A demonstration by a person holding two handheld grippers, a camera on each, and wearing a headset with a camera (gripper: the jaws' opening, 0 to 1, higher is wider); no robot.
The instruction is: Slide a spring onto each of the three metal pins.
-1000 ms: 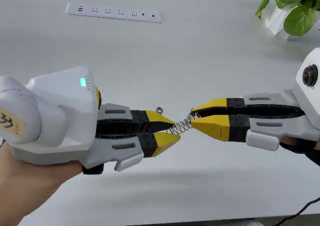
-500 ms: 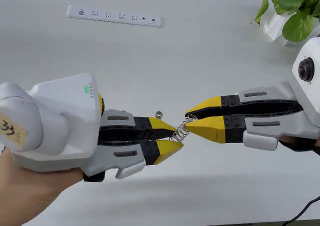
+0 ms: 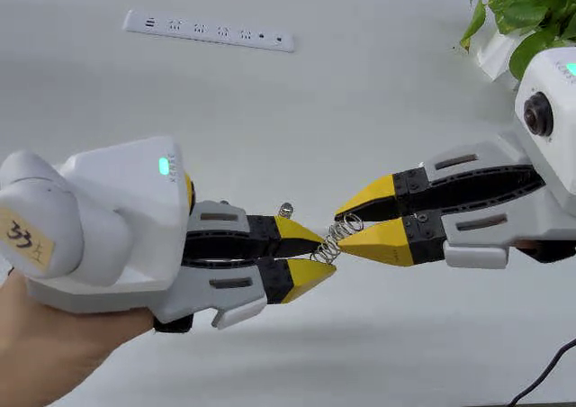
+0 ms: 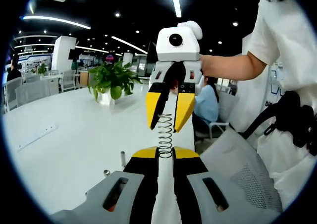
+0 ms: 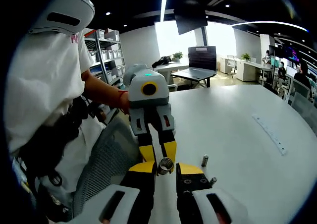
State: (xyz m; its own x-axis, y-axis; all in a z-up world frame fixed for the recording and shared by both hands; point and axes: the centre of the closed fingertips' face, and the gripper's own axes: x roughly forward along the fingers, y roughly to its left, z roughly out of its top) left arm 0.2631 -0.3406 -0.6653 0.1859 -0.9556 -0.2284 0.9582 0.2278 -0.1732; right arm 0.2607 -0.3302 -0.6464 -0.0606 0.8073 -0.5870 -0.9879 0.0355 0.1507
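Now | left gripper (image 3: 326, 256), right gripper (image 3: 340, 229) facing tip-to-tip | spring (image 3: 337, 239) bridges jaws

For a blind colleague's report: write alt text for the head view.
The left tongs and right tongs, yellow-tipped, meet tip to tip, holding a small spring between them above a white table. A power strip lies beyond.

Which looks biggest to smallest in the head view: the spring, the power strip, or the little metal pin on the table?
1. power strip, the largest
2. spring, though it is held nearer the camera, which flatters it
3. metal pin, the smallest
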